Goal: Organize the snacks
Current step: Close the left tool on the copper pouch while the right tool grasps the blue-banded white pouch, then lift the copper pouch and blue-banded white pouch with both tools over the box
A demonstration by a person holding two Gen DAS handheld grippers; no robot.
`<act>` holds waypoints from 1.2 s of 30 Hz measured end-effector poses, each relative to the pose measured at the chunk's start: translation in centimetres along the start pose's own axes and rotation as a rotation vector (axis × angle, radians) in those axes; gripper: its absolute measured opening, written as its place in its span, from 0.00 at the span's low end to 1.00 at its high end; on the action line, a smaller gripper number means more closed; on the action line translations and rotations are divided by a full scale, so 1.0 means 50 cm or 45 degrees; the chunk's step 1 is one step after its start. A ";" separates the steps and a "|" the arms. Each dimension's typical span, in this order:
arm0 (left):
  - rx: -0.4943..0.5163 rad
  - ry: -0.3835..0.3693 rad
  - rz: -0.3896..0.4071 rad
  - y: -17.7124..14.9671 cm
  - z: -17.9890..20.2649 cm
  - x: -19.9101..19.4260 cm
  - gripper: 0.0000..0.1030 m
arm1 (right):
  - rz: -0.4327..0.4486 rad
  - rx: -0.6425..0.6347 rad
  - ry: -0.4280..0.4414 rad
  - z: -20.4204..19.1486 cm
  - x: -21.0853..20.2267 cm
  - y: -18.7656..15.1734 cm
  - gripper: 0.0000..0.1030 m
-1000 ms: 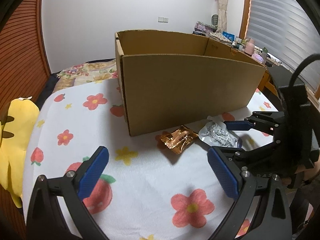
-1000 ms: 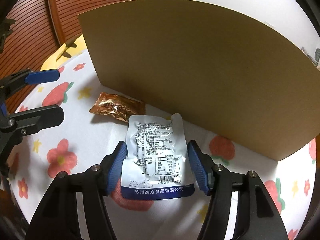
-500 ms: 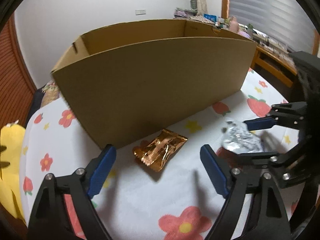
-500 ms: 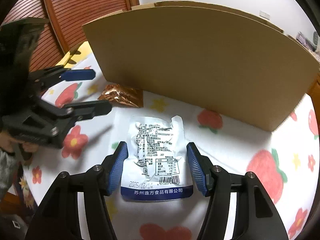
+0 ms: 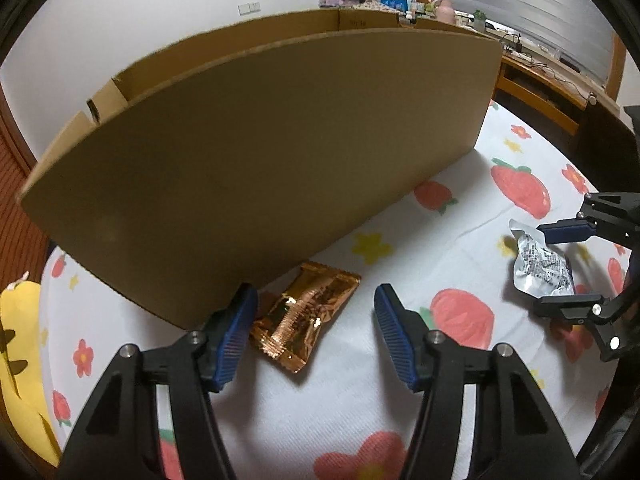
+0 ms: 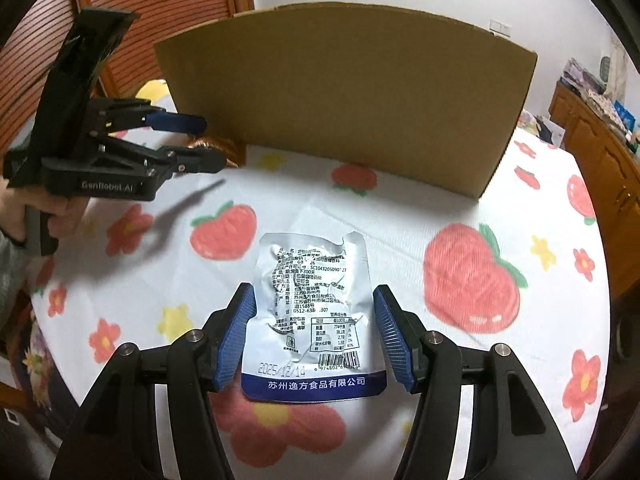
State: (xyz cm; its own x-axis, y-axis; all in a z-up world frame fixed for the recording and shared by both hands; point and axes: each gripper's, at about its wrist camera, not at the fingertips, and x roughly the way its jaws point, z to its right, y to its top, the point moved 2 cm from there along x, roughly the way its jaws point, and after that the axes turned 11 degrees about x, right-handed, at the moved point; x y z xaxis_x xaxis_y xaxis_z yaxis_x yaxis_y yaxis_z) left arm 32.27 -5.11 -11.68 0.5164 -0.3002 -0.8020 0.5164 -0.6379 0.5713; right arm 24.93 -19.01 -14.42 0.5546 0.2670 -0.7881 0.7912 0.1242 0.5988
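A copper foil snack packet lies on the flowered cloth against the front wall of a large open cardboard box. My left gripper is open with the packet between its blue pads, apart from both. A silver snack pouch with printed text lies flat on the cloth. My right gripper is open and straddles the pouch, pads close to its edges. The pouch also shows in the left wrist view, and the left gripper in the right wrist view.
The white cloth with strawberries and flowers covers the surface. A yellow plush toy lies at the left edge. A wooden desk with clutter stands behind the box on the right.
My left gripper has moved forward and down to the copper packet and narrowed around it. My right gripper has drawn back a little from the box with the pouch still between its pads.
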 end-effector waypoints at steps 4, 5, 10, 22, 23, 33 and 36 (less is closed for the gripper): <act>-0.013 0.009 -0.046 -0.006 -0.003 0.012 0.54 | 0.017 -0.041 -0.022 -0.002 -0.002 -0.007 0.60; -0.017 0.009 -0.055 -0.008 -0.005 0.014 0.53 | 0.020 -0.045 -0.026 -0.008 0.003 -0.007 0.60; -0.026 0.019 -0.057 -0.009 -0.008 0.016 0.50 | 0.042 -0.026 -0.022 -0.003 0.001 -0.008 0.60; -0.057 -0.009 -0.061 -0.007 0.012 0.008 0.19 | 0.049 -0.016 -0.015 -0.004 0.001 -0.013 0.60; -0.062 -0.006 -0.058 -0.009 0.015 0.004 0.19 | 0.049 -0.015 -0.014 -0.004 0.001 -0.013 0.60; -0.082 -0.009 -0.005 -0.024 0.053 -0.041 0.19 | 0.058 0.013 0.003 0.006 -0.001 -0.011 0.60; -0.077 -0.003 0.012 -0.017 0.064 -0.053 0.19 | 0.063 0.023 -0.005 0.008 -0.001 -0.011 0.60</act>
State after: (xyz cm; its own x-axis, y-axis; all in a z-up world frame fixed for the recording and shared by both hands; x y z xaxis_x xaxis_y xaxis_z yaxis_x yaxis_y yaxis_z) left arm 28.26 -6.04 -10.61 0.5198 -0.3078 -0.7969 0.5518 -0.5912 0.5883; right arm 24.56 -19.46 -14.75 0.5939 0.2687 -0.7583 0.7675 0.0936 0.6342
